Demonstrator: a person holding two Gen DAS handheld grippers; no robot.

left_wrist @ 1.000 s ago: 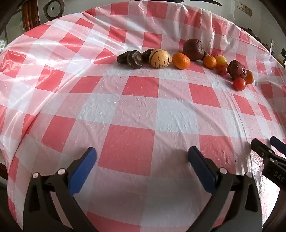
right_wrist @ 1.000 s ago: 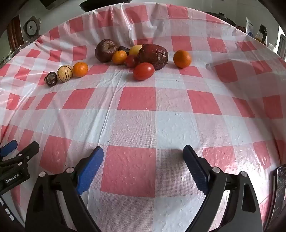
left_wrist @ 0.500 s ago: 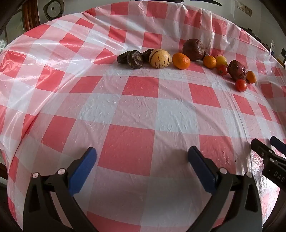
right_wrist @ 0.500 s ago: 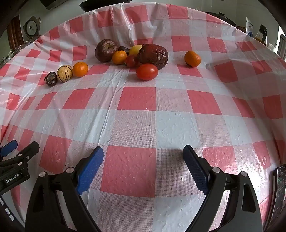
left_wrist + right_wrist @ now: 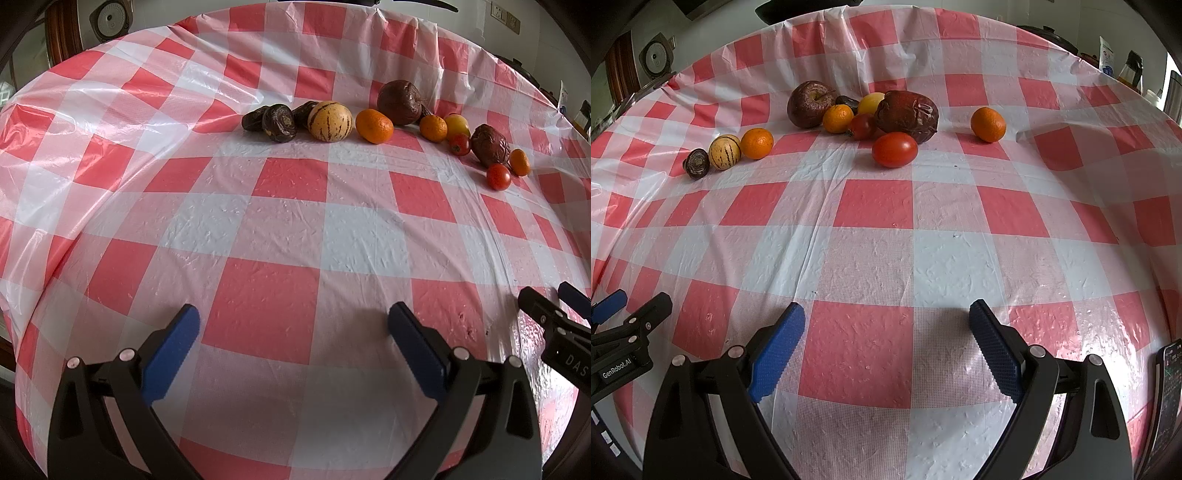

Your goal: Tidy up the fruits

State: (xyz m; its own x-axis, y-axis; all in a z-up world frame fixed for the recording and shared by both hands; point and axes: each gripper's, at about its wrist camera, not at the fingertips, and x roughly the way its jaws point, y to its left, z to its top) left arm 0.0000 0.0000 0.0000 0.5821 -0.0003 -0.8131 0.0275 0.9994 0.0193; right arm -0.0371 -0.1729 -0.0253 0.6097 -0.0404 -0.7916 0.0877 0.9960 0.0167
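While both grippers, left (image 5: 293,332) and right (image 5: 886,330), sit wide apart and hold nothing at lower frame, bare checked cloth (image 5: 879,236) spans mid-frame. Fruits (image 5: 864,118) cluster upper centre: shrivelled dark apples, tomatoes; one orange (image 5: 988,124) apart, upper right.

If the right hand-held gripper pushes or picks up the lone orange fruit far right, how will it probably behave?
The lone orange fruit is round and stands apart from the others on the smooth plastic tablecloth, so a push would probably make it roll. Its skin looks firm, so it should take a gentle squeeze. The wrinkles in the cloth near it may stop it.
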